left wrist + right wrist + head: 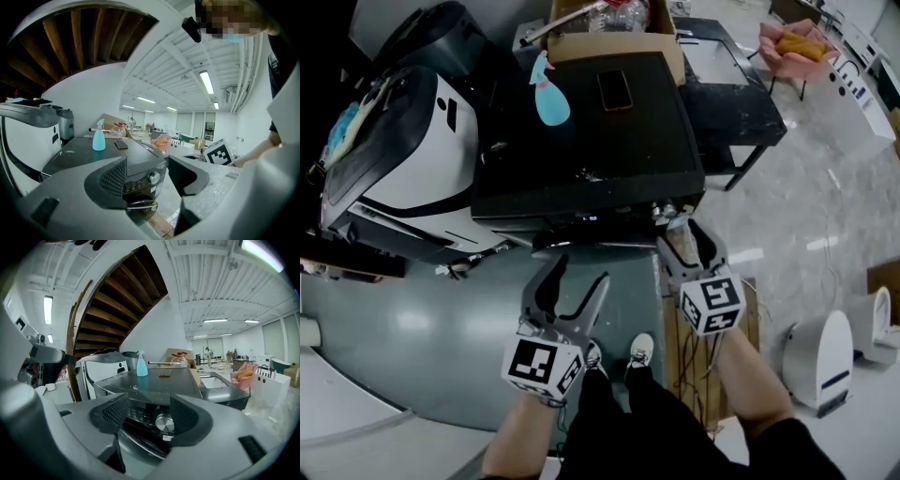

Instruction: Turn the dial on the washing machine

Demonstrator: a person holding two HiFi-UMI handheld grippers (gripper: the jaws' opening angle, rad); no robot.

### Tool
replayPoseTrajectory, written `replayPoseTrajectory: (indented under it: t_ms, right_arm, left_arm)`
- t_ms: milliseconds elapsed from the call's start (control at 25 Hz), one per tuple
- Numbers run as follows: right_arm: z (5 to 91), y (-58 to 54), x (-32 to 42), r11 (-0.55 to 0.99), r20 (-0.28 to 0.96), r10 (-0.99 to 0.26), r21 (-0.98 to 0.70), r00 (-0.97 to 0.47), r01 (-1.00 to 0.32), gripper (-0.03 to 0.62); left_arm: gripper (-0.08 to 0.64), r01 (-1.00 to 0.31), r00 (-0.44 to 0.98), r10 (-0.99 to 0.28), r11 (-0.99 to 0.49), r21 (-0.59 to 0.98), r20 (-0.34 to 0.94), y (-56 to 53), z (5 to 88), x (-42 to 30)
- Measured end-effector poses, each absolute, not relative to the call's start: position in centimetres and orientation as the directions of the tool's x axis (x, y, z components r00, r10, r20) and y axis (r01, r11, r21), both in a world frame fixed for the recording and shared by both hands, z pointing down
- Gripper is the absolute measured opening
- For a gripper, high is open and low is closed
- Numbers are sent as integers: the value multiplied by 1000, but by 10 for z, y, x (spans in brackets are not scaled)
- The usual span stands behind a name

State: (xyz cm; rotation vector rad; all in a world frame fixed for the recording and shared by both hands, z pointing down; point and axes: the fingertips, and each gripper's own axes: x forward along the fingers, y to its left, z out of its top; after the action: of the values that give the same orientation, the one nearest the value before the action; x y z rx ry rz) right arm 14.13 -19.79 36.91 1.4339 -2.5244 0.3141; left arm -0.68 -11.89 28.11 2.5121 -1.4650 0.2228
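Note:
The black washing machine (581, 141) stands in front of me, its flat top seen from above in the head view. Its round silver dial (164, 423) sits on the front control panel and also shows in the left gripper view as the dial (153, 177). My right gripper (687, 234) is at the machine's front right corner, open, with the dial framed between its jaws and near the right one in the right gripper view (150, 420); no contact shows. My left gripper (581, 272) hangs lower and to the left, open and empty, a little back from the panel (147, 176).
A blue spray bottle (549, 94) and a phone (614, 89) lie on the machine's top. A cardboard box (619, 37) stands behind it, a white and black machine (403, 159) to its left, and a dark table (731, 94) to its right. A white appliance (820, 361) sits on the floor.

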Motion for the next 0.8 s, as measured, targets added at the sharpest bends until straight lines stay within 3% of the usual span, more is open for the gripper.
replayPoseTrajectory:
  t_ms: [800]
  right_arm:
    - [488, -253, 135, 423, 379, -859, 147, -344, -894, 267]
  left_arm:
    - [261, -820, 570, -737, -542, 185, 363, -135, 396, -26]
